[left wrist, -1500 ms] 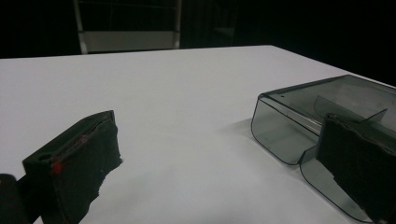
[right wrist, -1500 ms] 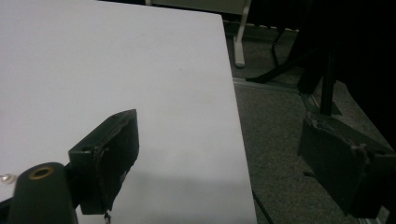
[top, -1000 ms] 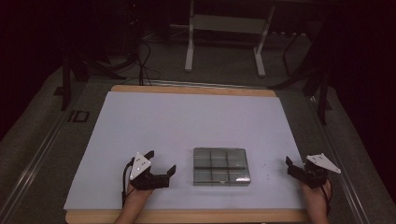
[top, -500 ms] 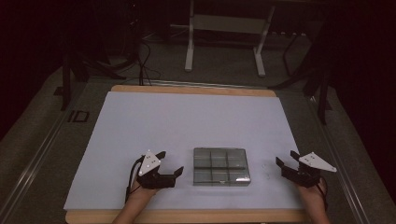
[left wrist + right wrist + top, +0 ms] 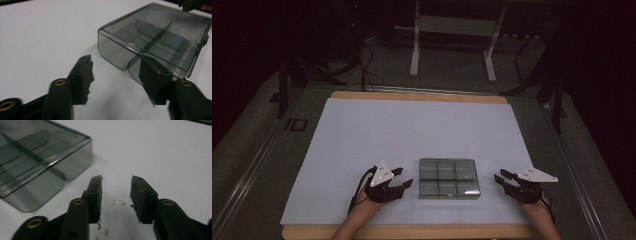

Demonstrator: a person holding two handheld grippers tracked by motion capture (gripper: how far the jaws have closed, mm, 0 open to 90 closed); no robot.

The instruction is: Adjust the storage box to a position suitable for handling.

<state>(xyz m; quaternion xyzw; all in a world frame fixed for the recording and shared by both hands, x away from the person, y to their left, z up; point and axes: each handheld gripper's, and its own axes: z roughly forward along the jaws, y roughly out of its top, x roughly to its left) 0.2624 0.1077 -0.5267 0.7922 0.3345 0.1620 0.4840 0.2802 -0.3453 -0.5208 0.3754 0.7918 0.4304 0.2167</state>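
Worktop (image 5: 422,130) under a pale, bluish-white sheet, bare wooden edge showing along the far and near sides. Smoky clear plastic box (image 5: 448,178) near the front edge, about midway across, lying flat, lid shut, divided inside into six compartments in two rows of three. Left claw (image 5: 404,178) just beside the box's left side, tips aimed at it, not touching; jaws partly spread after just closing in, nothing between them but bare sheet. In the left gripper view, same box (image 5: 155,37) ahead and to the right of the left claw (image 5: 116,72), one jaw overlapping the box's near rounded corner in the picture, contact impossible to confirm. Right claw (image 5: 502,177) near the box's right side, a clear strip of sheet between them; jaws likewise partly spread, just narrowed, pinching nothing. In the right gripper view, box (image 5: 37,165) off to the upper left of the right claw (image 5: 116,187), white sheet under the gap, a few small glinting specks (image 5: 118,201) on it. Forearms entering from the bottom edge. Beyond the worktop, dim room: grey floor, white metal frame (image 5: 452,35) on two legs, black cables (image 5: 367,65) trailing at the back left, dark stand legs (image 5: 557,85) at the right.
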